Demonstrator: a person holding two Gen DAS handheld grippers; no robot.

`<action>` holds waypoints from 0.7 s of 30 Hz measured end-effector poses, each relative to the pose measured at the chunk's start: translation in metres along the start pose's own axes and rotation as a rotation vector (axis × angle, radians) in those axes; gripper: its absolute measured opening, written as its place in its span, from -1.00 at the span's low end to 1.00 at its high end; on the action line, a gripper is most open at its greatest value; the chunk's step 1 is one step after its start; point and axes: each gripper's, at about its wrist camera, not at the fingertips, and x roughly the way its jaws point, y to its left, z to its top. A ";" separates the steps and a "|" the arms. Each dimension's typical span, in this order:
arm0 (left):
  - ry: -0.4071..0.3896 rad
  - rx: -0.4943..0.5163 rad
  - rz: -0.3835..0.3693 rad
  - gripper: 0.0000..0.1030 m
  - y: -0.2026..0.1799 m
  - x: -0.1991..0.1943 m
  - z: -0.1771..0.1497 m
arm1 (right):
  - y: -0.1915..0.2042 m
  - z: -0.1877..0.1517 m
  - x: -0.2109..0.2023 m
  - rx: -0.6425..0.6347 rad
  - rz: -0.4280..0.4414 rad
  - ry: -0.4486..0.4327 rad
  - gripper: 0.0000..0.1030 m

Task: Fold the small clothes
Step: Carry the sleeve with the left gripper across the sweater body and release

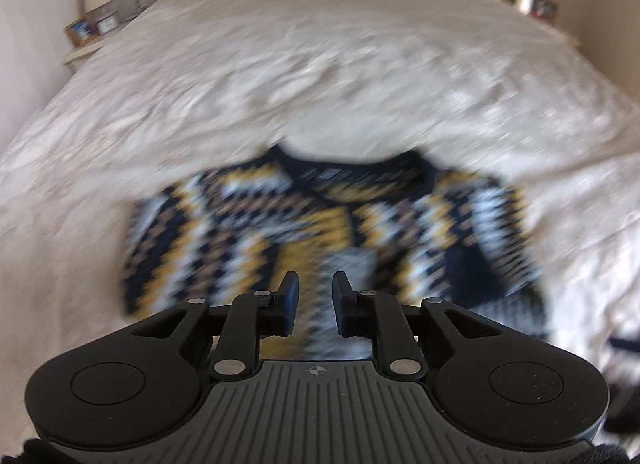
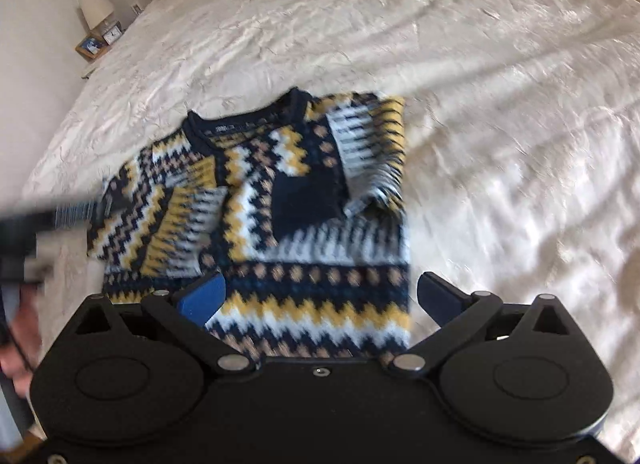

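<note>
- A small knitted sweater (image 2: 280, 200), patterned in navy, yellow and white, lies flat on the bed (image 2: 500, 84), neck away from the cameras and hem nearest them.
- Both sleeves are already folded in across the body: one lies down the left side of the chest, the other is doubled over near the right shoulder (its cuff looks a little rumpled).
- What seems left, judging from how it lies, is to fold the body over itself, hem toward neck, and to flatten it; the lower half lies unfolded.
- The left gripper (image 1: 316, 288) hangs over the middle of the sweater (image 1: 320, 220), its fingers a narrow gap apart with nothing between them; the view is blurred, so I cannot tell whether they touch the knit.
- The right gripper (image 2: 320, 296) hovers at the hem, its fingers spread wide, and the cloth shows between them without being clamped.
- At the left edge of the right wrist view a dark blurred shape reaches onto the sweater's side (probably the other gripper, with a hand (image 2: 18, 328) below it).
- No basket, box or drawer for the clothes shows in either view; only a bedside stand with a lamp (image 2: 96, 8) and a picture frame (image 2: 91, 46) stands beyond the bed.
</note>
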 end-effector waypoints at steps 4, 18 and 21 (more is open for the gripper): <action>0.081 -0.056 0.037 -0.65 0.037 0.015 -0.022 | 0.010 0.018 0.014 -0.014 0.022 -0.032 0.87; 0.252 -0.164 -0.002 -0.63 0.082 0.082 -0.071 | 0.008 0.078 0.095 -0.101 -0.033 0.040 0.73; 0.216 -0.164 -0.001 -0.61 0.082 0.081 -0.077 | 0.003 0.079 0.109 -0.112 -0.025 0.073 0.72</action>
